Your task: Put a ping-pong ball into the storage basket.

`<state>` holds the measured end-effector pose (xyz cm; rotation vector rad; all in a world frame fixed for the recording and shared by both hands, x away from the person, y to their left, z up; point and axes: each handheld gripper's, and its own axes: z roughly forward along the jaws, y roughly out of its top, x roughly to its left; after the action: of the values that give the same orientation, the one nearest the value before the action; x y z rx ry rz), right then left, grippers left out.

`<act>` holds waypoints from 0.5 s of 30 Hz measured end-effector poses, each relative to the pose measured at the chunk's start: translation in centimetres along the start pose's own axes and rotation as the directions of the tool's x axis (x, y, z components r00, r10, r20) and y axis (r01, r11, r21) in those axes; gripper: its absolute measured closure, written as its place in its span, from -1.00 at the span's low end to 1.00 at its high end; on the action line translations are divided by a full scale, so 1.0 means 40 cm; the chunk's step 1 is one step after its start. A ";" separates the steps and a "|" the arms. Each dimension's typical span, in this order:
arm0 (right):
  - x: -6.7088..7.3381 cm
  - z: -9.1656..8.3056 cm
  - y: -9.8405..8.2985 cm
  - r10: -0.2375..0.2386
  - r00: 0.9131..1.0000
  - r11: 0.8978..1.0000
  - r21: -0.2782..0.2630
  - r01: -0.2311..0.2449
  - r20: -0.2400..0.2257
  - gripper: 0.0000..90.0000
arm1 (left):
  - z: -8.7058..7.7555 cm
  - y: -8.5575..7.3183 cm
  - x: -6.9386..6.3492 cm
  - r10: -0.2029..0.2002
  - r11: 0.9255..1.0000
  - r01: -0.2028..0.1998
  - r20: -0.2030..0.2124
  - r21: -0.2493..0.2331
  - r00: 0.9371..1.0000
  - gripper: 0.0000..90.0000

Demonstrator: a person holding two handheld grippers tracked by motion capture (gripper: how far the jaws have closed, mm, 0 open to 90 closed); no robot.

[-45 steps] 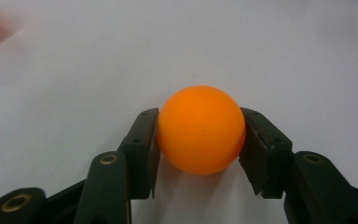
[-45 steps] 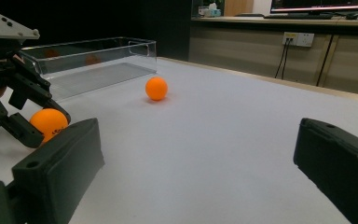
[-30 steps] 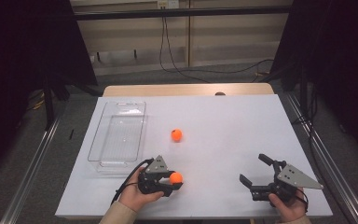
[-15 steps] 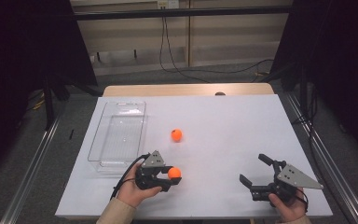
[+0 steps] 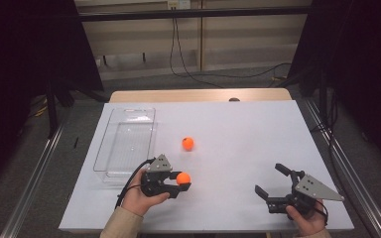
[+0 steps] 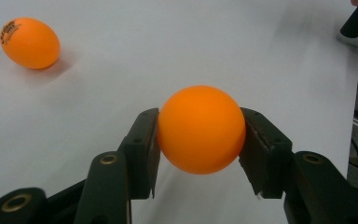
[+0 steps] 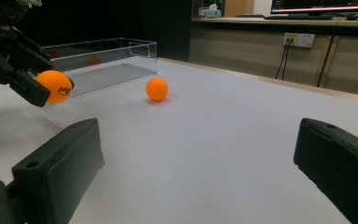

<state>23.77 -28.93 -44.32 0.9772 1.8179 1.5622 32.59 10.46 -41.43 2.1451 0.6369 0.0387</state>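
My left gripper (image 5: 182, 179) is shut on an orange ball (image 6: 200, 129), its two black pads pressing on the ball's sides a little above the white table. That held ball (image 7: 54, 86) also shows at the left of the right gripper view. A second orange ball (image 5: 188, 143) lies loose on the table farther out, also seen as a ball (image 6: 29, 42) at the upper left of the left gripper view. My right gripper (image 5: 270, 179) rests near the table's front right, open, with nothing between its jaws.
A clear plastic bin (image 5: 124, 144) stands at the table's left side, just beyond the left hand; its wall (image 7: 98, 49) shows behind the held ball. Dark curtains, cables and metal rails surround the white table (image 5: 248, 139).
The left hand has lifted the held ball slightly and drawn it a little toward the left and back. The right gripper and the loose ball have stayed put.
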 end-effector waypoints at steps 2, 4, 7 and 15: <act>0.000 0.000 0.000 0.001 1.000 1.000 0.001 -0.001 0.000 -0.99 | -0.002 0.002 0.001 0.002 1.000 -0.002 -0.004 -0.003 1.000 0.13; 0.000 0.000 0.000 0.001 1.000 1.000 0.000 -0.001 0.001 -0.99 | -0.003 0.004 0.001 -0.004 1.000 0.004 -0.005 -0.007 1.000 0.13; -0.001 0.000 0.000 0.000 1.000 1.000 -0.001 0.000 0.001 -0.99 | -0.005 0.007 0.005 -0.008 1.000 0.008 -0.007 -0.005 1.000 0.13; -0.001 0.000 -0.001 0.001 1.000 1.000 0.000 -0.001 0.001 -0.99 | -0.018 0.020 0.012 -0.020 1.000 0.020 -0.013 -0.017 1.000 0.13</act>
<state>23.80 -28.97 -44.35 0.9787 1.8170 1.5619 33.15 10.84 -40.47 2.1239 0.6629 0.0474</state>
